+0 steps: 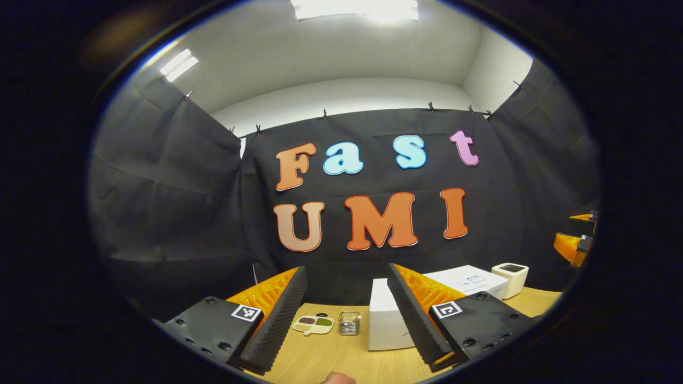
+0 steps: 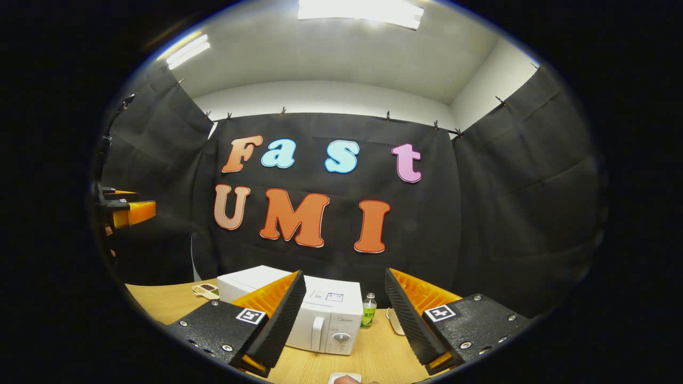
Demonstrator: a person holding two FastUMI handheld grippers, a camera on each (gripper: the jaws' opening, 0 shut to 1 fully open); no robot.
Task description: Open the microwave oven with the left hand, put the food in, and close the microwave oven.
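The white microwave [image 2: 320, 314] stands on the wooden table with its door shut; the handle [image 2: 317, 330] and a knob face my right gripper. In the left gripper view I see the microwave [image 1: 469, 280] from its side, at the right. A small white divided dish [image 1: 314, 324] holds brown and green food, left of the microwave; the dish [image 2: 205, 289] also sits at the far left in the right gripper view. My left gripper [image 1: 347, 268] is open and holds nothing. My right gripper [image 2: 343, 273] is open too, raised in front of the microwave.
A small clear container [image 1: 349, 322] stands beside the dish. A white box-shaped appliance [image 1: 510, 277] sits behind the microwave. A green bottle [image 2: 368, 317] stands right of the microwave. The wooden table [image 2: 160, 301] stretches left. Black cloth walls close the booth.
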